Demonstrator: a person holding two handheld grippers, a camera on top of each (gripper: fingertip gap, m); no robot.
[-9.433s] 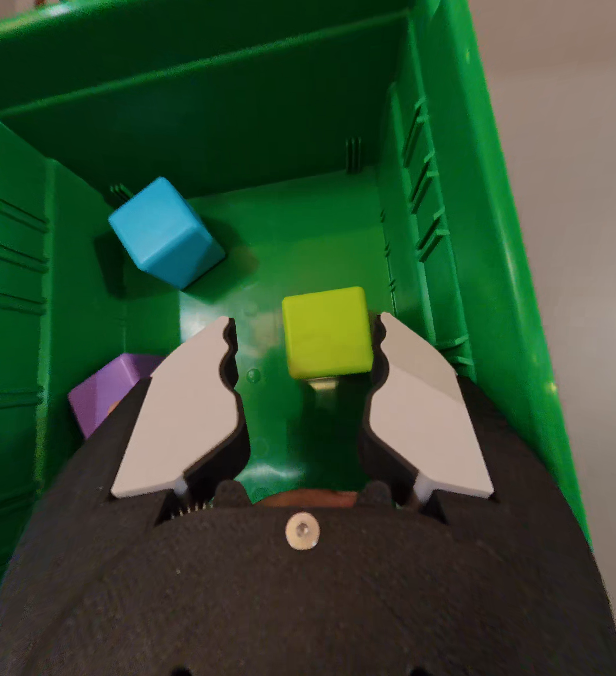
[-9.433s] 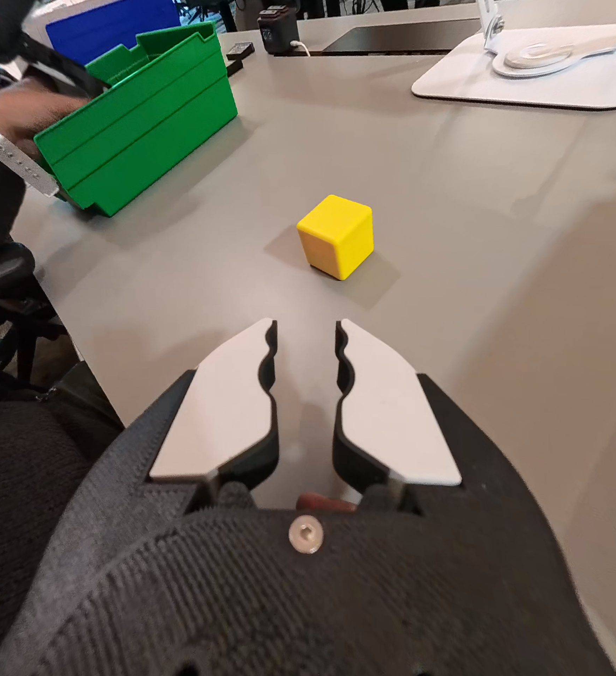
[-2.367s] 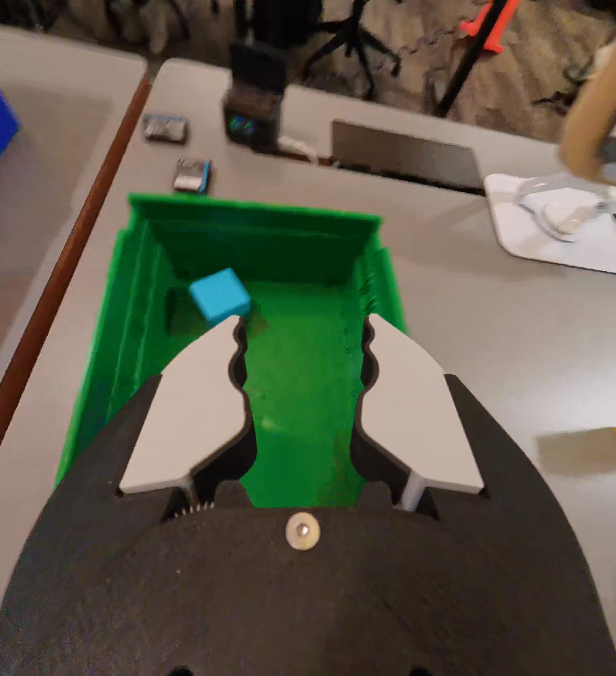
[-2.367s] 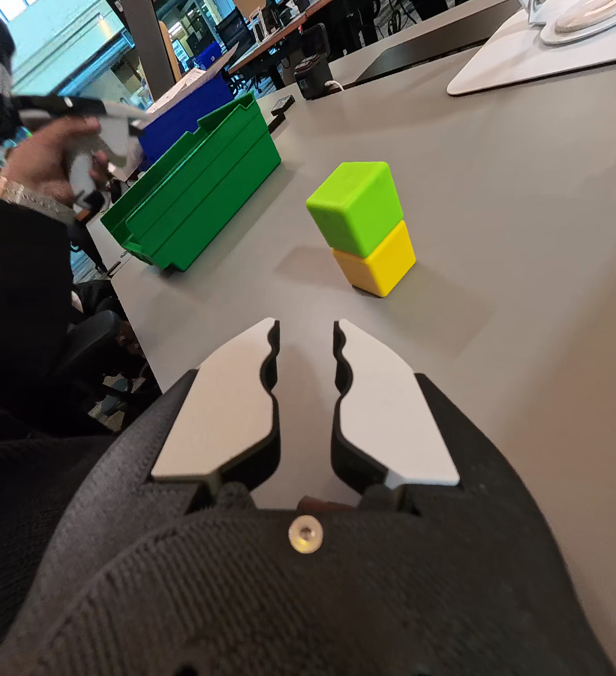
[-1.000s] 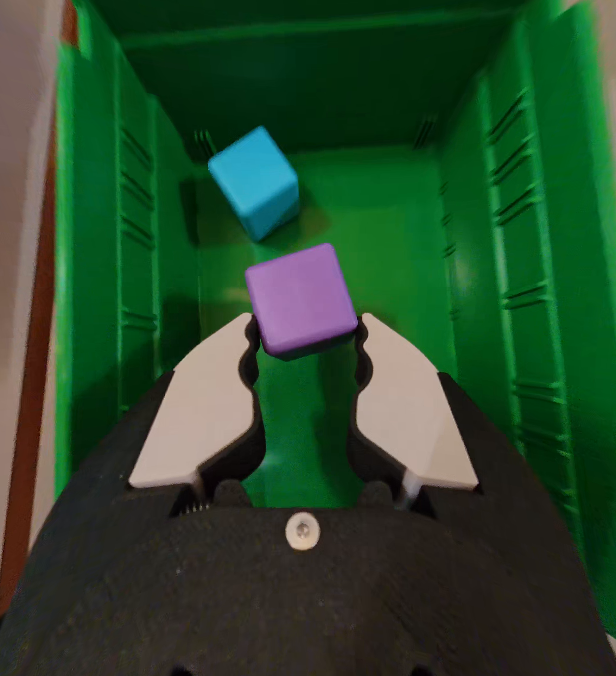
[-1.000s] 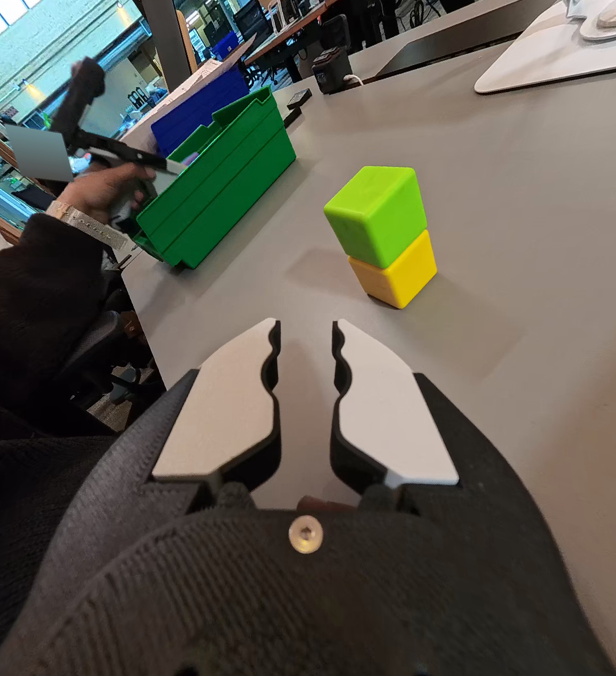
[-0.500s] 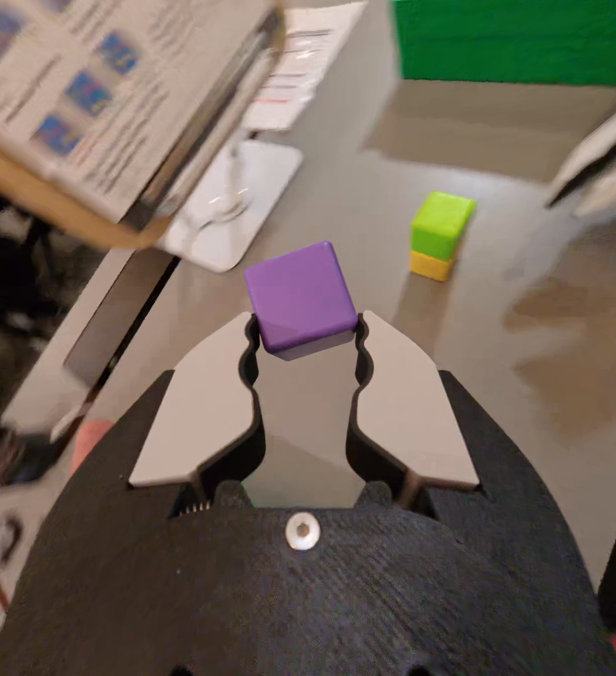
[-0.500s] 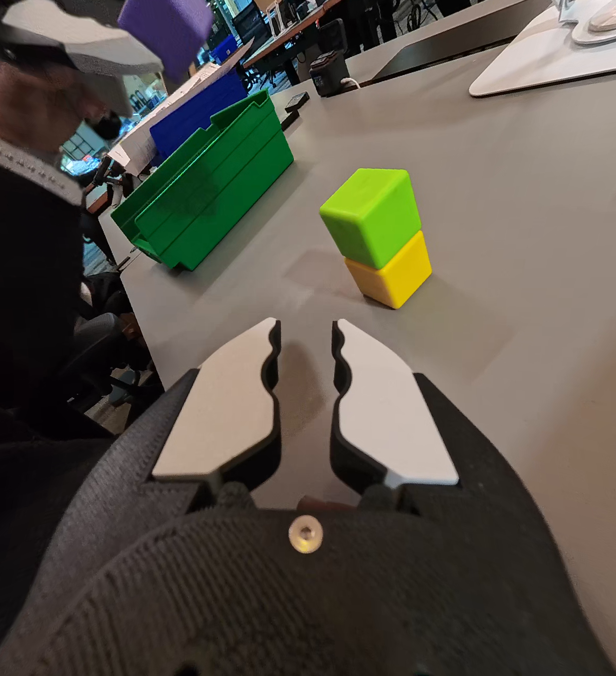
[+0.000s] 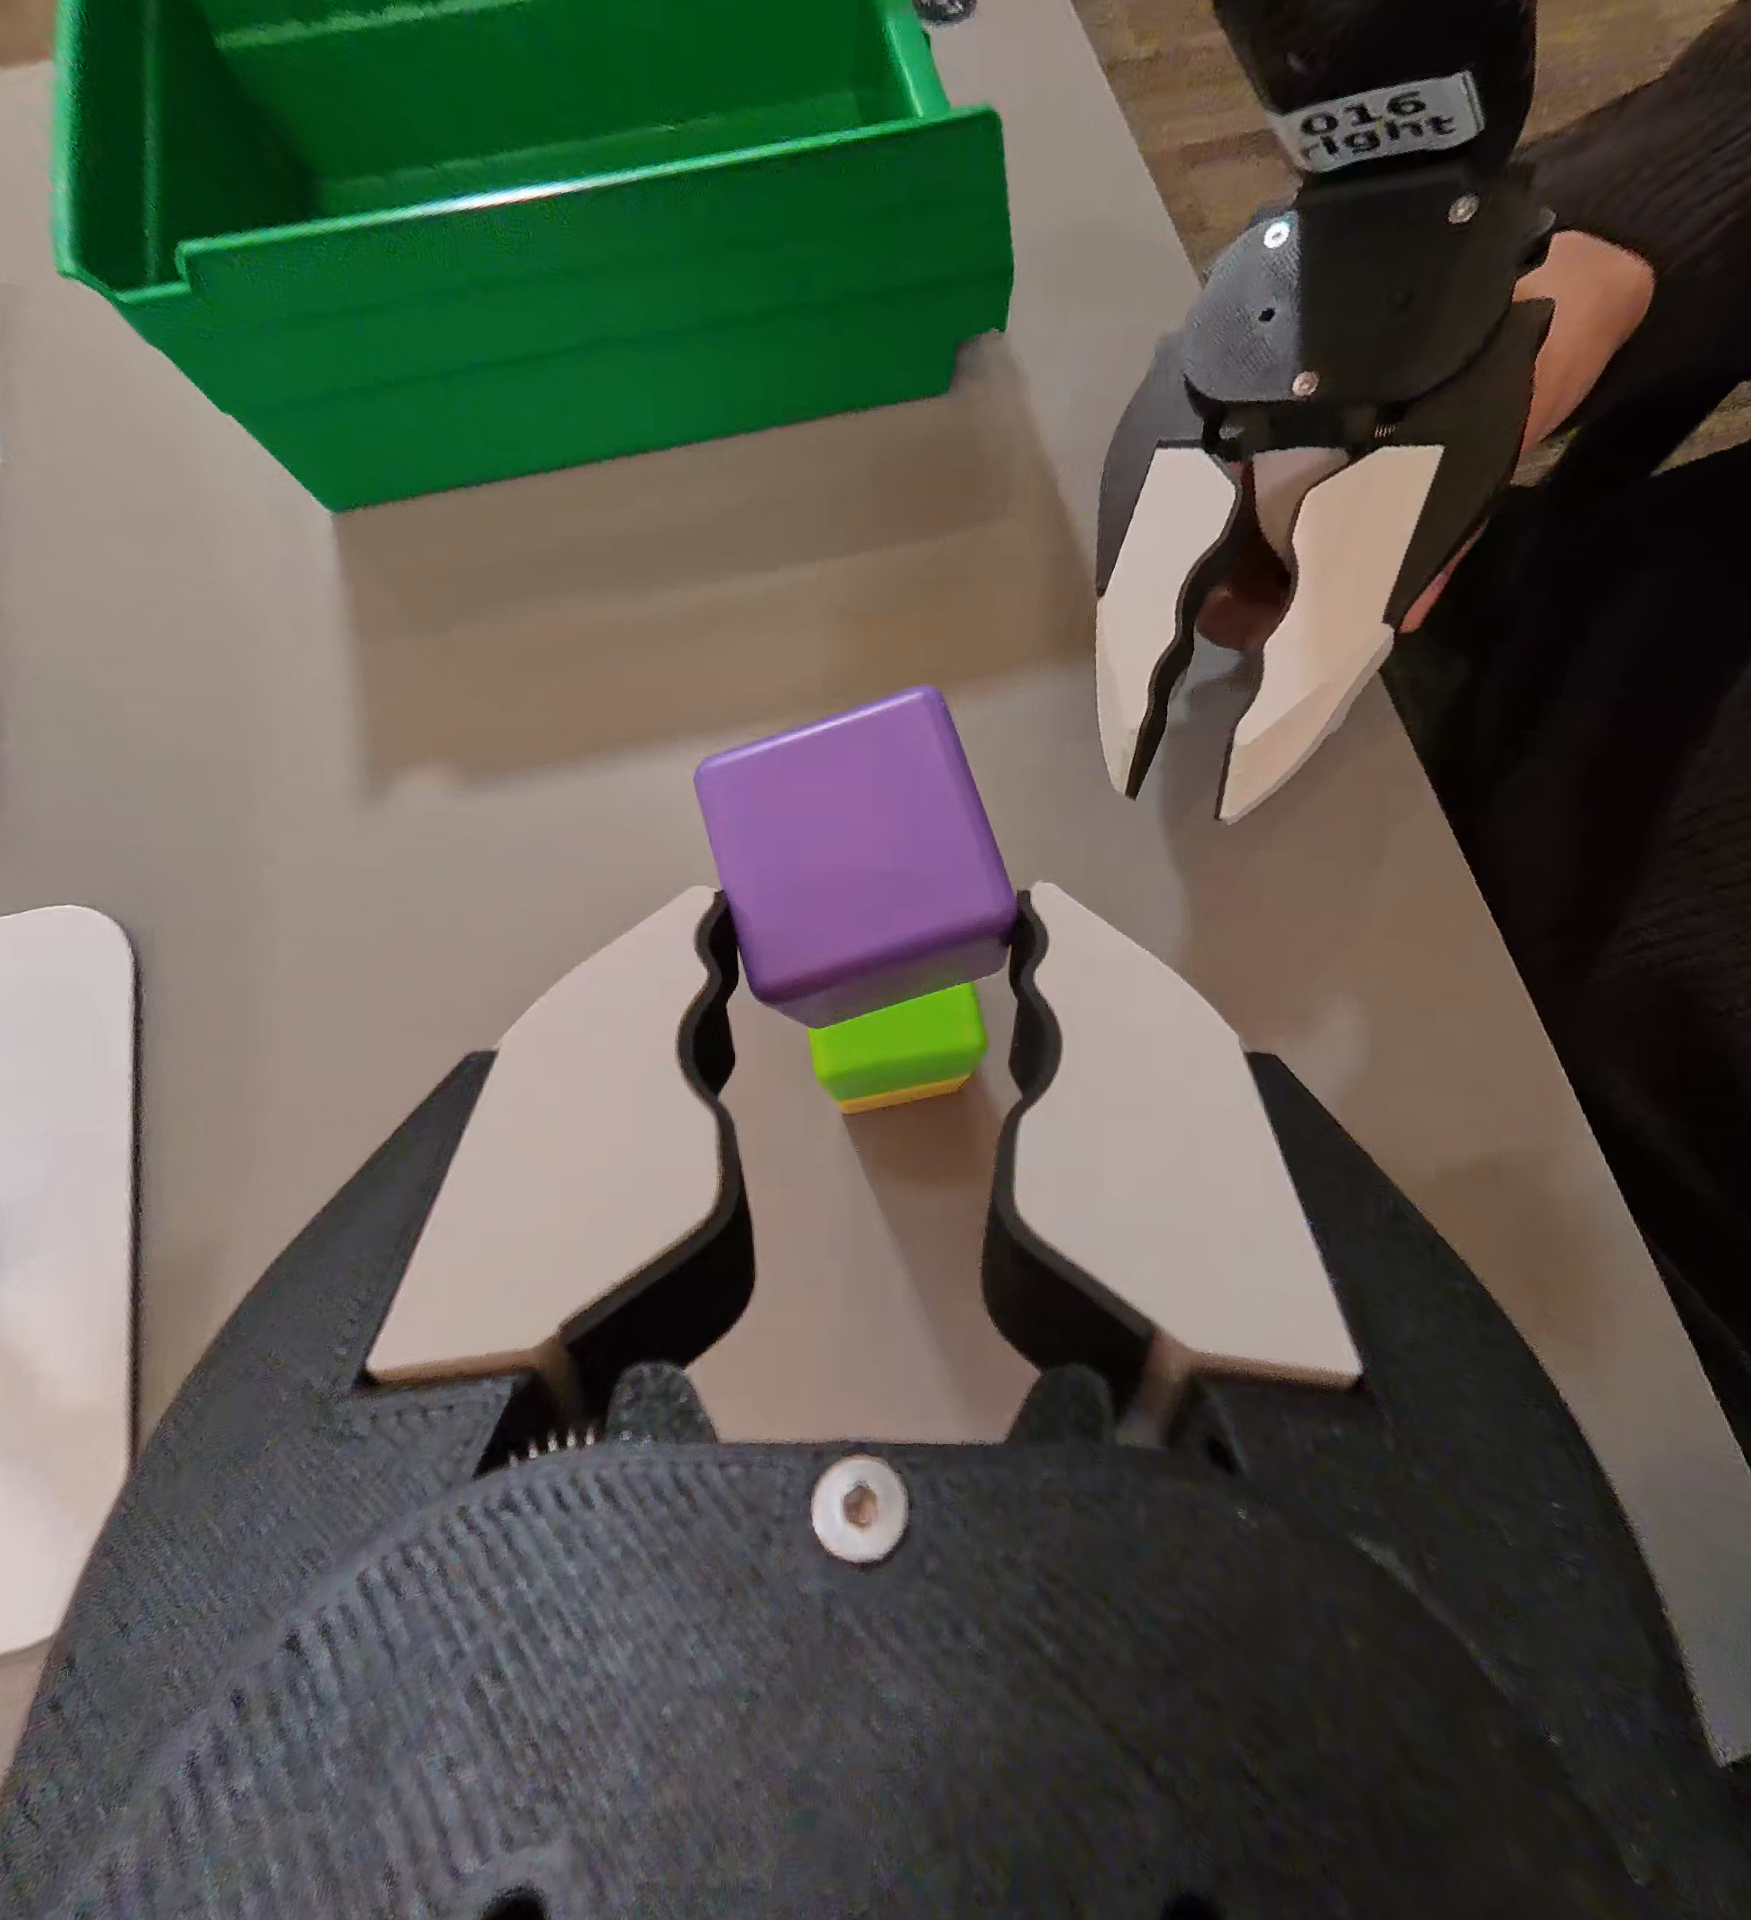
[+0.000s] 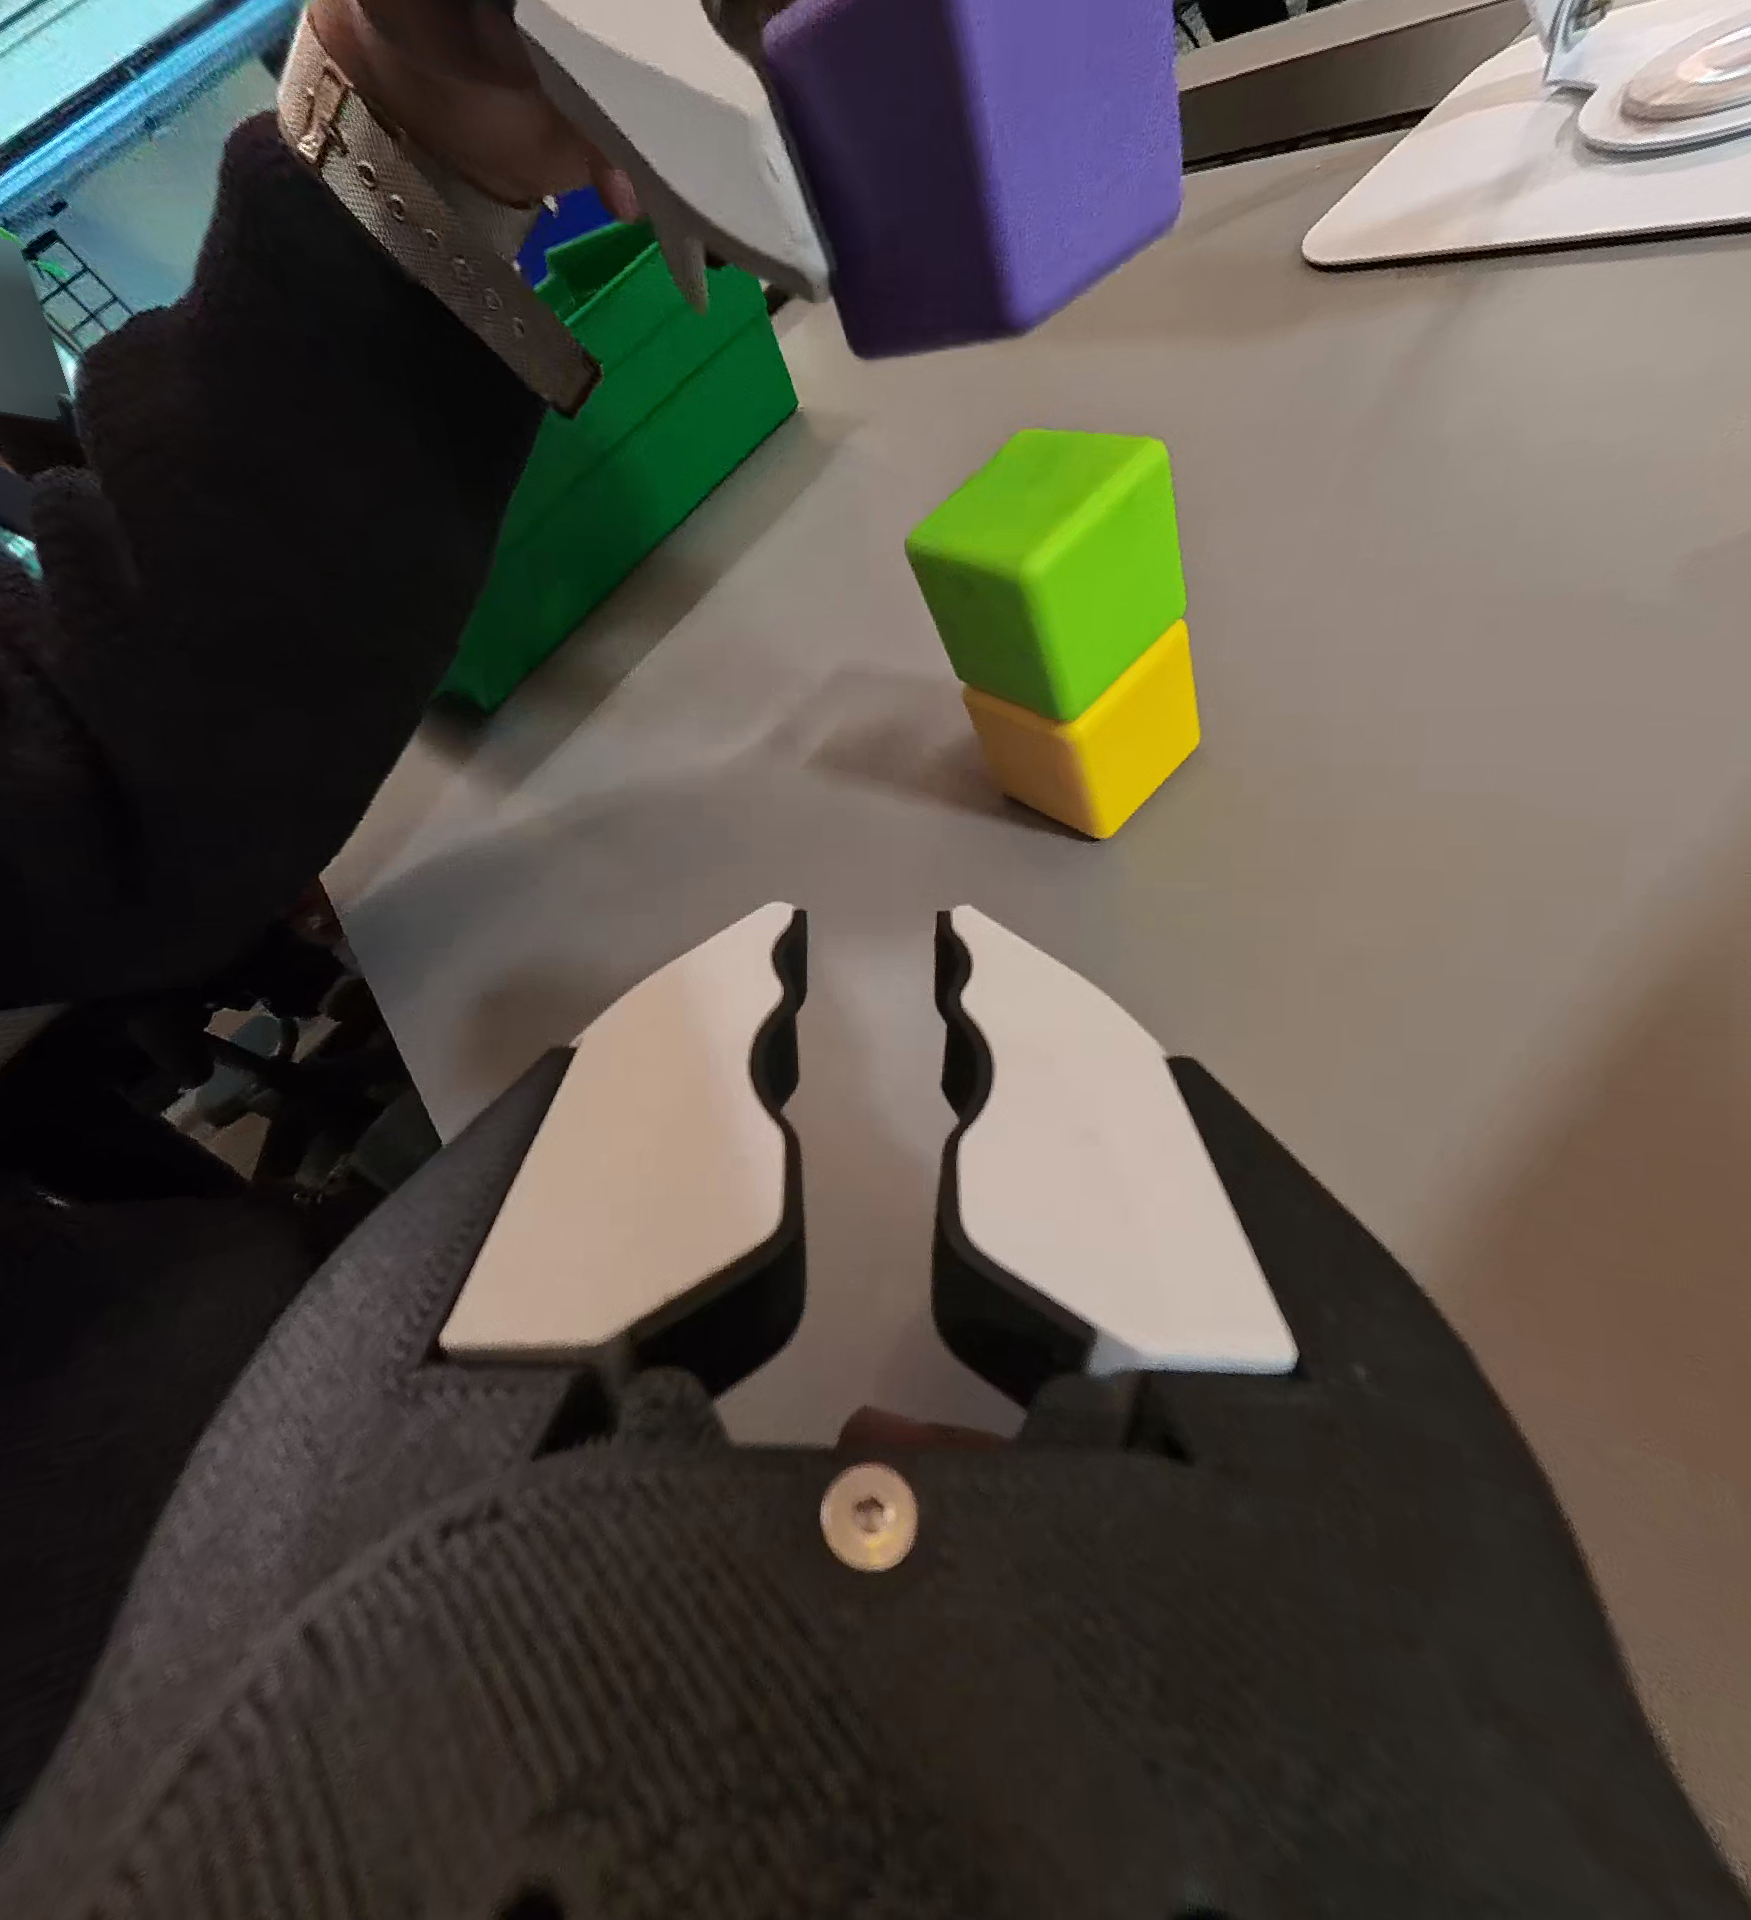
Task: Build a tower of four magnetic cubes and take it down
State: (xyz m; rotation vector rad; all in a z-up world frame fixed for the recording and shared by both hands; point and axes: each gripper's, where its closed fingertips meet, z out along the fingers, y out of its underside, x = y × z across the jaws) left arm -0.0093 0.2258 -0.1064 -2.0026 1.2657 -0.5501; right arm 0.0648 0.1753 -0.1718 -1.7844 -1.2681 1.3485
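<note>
Purple, matte and round-edged, the purple cube sits clamped between the tips of our left hand-held gripper, held in the air above the two-block stack and clear of it. Below, the green cube rests squarely on the yellow cube, both smooth with softened corners, on the plain grey bench. Our right hand-held gripper holds nothing, its wavy-edged white fingers slightly apart, near the stack. The ribbed green bin stands well apart.
</note>
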